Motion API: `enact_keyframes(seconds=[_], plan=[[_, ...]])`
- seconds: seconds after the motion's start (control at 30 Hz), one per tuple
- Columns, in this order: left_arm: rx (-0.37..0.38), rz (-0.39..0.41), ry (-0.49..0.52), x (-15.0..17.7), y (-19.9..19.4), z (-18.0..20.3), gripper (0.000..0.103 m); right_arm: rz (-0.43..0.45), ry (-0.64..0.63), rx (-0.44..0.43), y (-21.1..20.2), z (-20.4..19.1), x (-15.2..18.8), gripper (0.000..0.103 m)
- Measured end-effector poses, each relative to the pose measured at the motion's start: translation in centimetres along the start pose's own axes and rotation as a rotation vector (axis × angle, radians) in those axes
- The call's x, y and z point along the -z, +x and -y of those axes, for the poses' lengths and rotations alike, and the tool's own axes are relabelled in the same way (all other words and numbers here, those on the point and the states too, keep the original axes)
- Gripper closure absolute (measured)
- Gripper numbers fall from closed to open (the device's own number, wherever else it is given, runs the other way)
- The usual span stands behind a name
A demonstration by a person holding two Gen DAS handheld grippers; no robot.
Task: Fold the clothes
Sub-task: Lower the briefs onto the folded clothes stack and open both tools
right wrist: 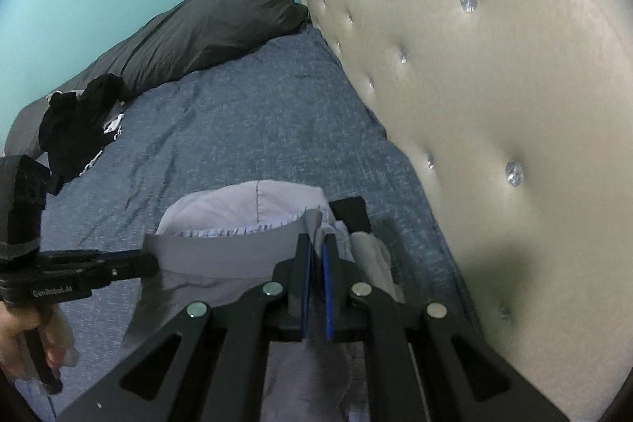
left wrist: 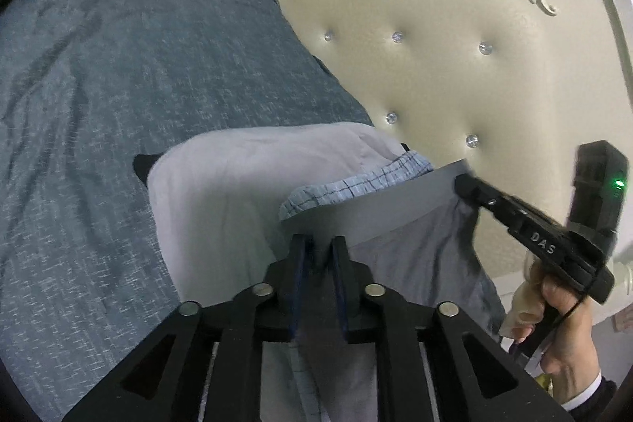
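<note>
Grey shorts with a wide waistband (left wrist: 376, 200) hang stretched between my two grippers, just above a stack of folded clothes. The stack holds a pale grey garment (left wrist: 221, 184) and a blue plaid one (left wrist: 356, 184). My left gripper (left wrist: 322, 244) is at the waistband's left end, its jaws a little apart with a fold of the shorts between the pads. In the right wrist view the left gripper (right wrist: 152, 260) touches that same end. My right gripper (right wrist: 316, 240) is shut on the waistband's (right wrist: 221, 244) other end, close to the headboard. Its fingertips (left wrist: 463, 182) pinch the band.
The stack lies on a blue-grey bedspread (left wrist: 138, 66) beside a cream tufted headboard (left wrist: 415, 46). A dark pillow (right wrist: 198, 26) lies far along the bed against a teal wall. A heap of black clothes (right wrist: 79, 121) sits near it. A hand (left wrist: 561, 323) holds each gripper.
</note>
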State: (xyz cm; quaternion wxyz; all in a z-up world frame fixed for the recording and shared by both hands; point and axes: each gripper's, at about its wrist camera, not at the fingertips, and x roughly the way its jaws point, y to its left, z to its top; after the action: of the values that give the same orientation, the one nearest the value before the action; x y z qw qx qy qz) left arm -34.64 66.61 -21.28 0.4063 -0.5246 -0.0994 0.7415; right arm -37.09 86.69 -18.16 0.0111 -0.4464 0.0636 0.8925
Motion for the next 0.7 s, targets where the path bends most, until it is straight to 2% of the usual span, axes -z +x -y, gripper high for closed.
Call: enact_keyframes(seconds=[0.03,0.1,0.17,0.2,0.27,0.3,0.4,0.47,0.53,0.7], plan=[[-0.002,0.006,-0.002,0.0,-0.2,-0.1,0.075,-0.016,0.009,0.000,0.2,0.1,0.0,0.097],[-0.004,0.022,-0.007,0.1,-0.7,-0.3,0.057,-0.025,0.016,0.037,0.2,0.3,0.2,0.095],[0.004,0.052,-0.025,0.1,-1.7,-0.5,0.052,0.000,0.040,0.043,-0.3,0.6,0.3,0.093],[0.002,0.058,-0.023,0.1,-2.0,-0.5,0.051,0.020,0.054,0.044,-0.7,0.8,0.4,0.091],[-0.004,0.068,-0.018,0.2,-2.5,-0.5,0.051,0.065,0.080,0.039,-1.8,1.2,0.3,0.072],[-0.011,0.070,-0.011,0.3,-2.7,-0.4,0.051,0.089,0.093,0.033,-2.4,1.4,0.1,0.068],[-0.027,0.078,0.009,0.8,-3.1,-0.2,0.053,0.157,0.131,0.015,-4.3,2.0,-0.3,0.067],[-0.052,0.074,0.029,1.1,-3.2,-0.1,0.053,0.164,0.133,0.004,-5.1,1.9,-0.6,0.067],[-0.061,0.072,0.045,1.6,-3.5,-0.2,0.059,0.186,0.089,-0.033,-6.1,1.4,-0.3,0.067],[-0.050,0.082,0.057,3.6,-5.8,-1.3,0.059,0.122,0.026,-0.046,-6.8,0.9,2.0,0.076]])
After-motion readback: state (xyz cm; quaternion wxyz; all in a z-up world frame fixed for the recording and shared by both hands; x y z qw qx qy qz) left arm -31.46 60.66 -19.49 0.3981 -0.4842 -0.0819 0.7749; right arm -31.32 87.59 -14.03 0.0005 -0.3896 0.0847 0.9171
